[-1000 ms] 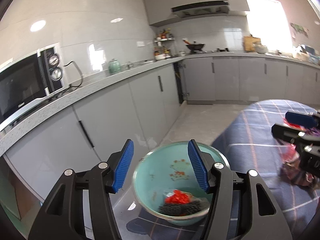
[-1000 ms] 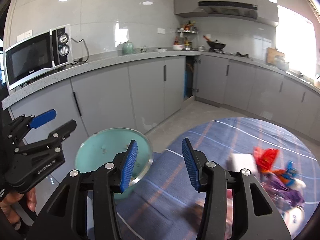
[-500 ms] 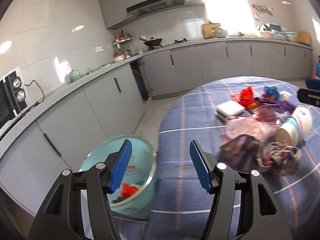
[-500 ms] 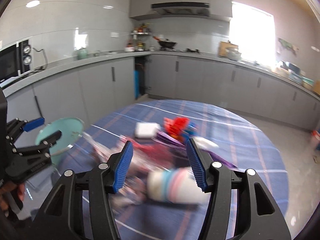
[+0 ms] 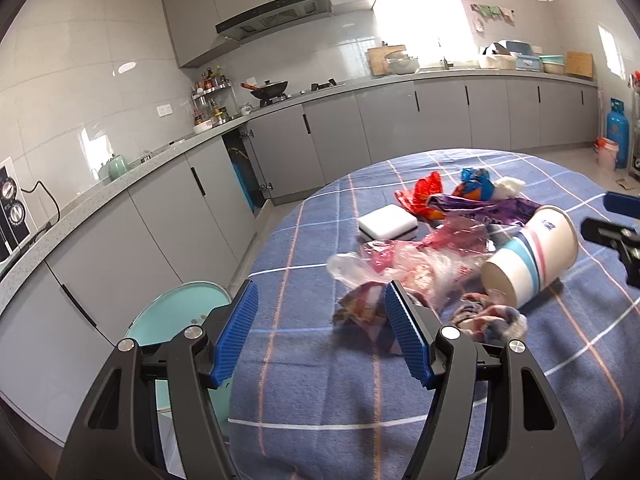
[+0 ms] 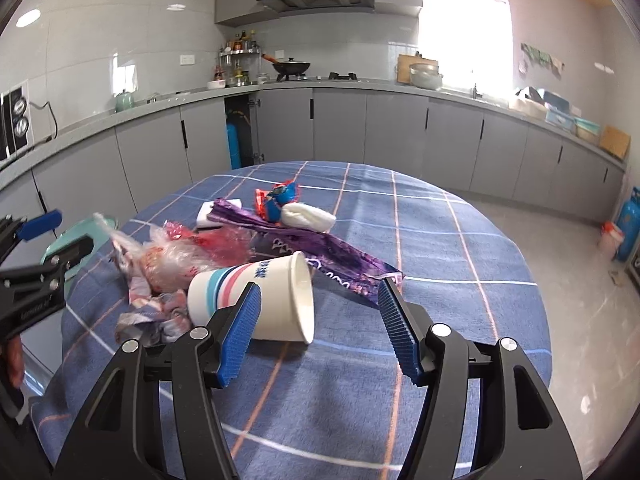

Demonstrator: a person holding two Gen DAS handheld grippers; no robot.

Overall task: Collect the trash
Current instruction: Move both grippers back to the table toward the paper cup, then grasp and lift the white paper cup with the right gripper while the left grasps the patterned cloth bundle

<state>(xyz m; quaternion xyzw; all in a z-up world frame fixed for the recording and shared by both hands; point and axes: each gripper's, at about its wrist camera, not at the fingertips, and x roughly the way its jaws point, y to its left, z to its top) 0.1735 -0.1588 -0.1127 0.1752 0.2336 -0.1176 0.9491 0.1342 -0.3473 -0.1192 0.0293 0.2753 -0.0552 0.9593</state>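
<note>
Both hands empty: left gripper point(image 5: 322, 332) spread wide near crumpled wrapper point(image 5: 366, 314), right gripper point(image 6: 318, 326) spread wide right at tipped paper cup point(image 6: 256, 302). Trash heaped mid-table point(image 6: 460, 240); teal bin point(image 5: 180, 312) off table edge. Risks: cup rolling away under one-sided nudge, clear plastic bag point(image 6: 180, 258) snagging and dragging neighbours, wrapper slipping out, hmm.

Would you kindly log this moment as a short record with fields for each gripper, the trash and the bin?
left gripper: open, empty, near a crumpled wrapper
right gripper: open, empty, close to the paper cup
paper cup: lying on its side
other trash: purple wrapper, clear plastic bag, white sponge
bin: teal, beside the table
</note>
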